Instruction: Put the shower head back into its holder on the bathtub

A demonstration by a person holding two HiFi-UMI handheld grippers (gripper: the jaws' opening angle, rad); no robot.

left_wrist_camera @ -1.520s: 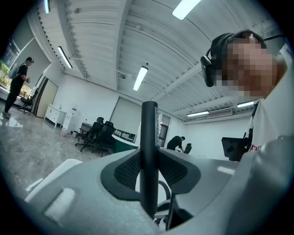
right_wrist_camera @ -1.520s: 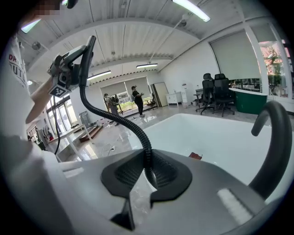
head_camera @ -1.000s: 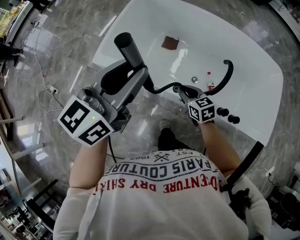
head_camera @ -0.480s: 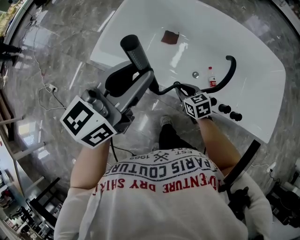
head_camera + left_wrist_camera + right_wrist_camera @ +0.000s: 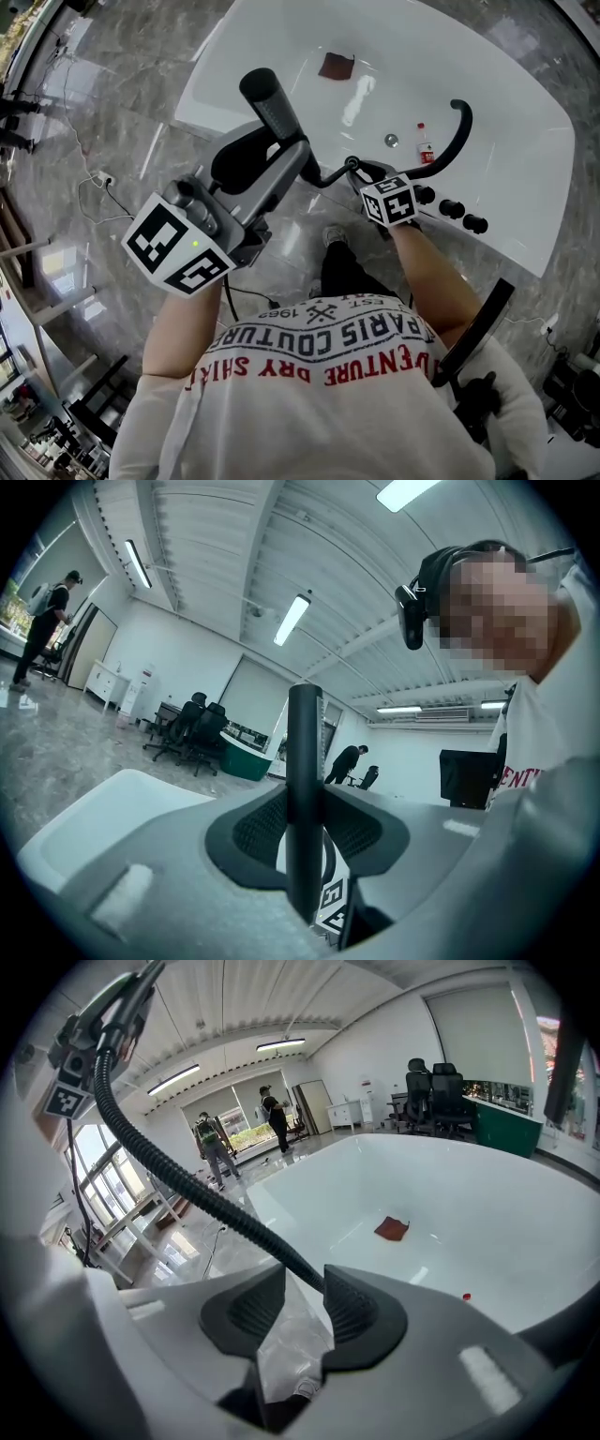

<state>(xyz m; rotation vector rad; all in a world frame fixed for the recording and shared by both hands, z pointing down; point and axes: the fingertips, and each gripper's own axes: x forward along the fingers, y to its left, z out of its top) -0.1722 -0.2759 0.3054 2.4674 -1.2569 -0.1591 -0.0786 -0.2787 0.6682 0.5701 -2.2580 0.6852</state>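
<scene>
The black shower head (image 5: 270,105) stands upright over the white bathtub's (image 5: 506,187) near rim, and my left gripper (image 5: 286,155) is shut on its handle. In the left gripper view the handle (image 5: 304,761) is clamped between both pads. Its ribbed black hose (image 5: 328,175) runs right to my right gripper (image 5: 361,176). In the right gripper view the hose (image 5: 211,1206) passes down between the jaws of that gripper (image 5: 302,1302), which are opening; it lies against the right pad (image 5: 352,1307), with a gap on the left. Black knobs (image 5: 450,208) and a curved spout (image 5: 457,139) sit on the rim.
Inside the tub lie a brown cloth (image 5: 335,66), a drain (image 5: 391,141) and a small red-capped bottle (image 5: 424,150). A cable (image 5: 103,178) trails over the marble floor at the left. The person's shoe (image 5: 330,246) stands below the rim. A black bar (image 5: 478,328) crosses at the lower right.
The right gripper has shifted a little toward the tub rim by the knobs. The left gripper keeps the shower head upright in much the same place.
</scene>
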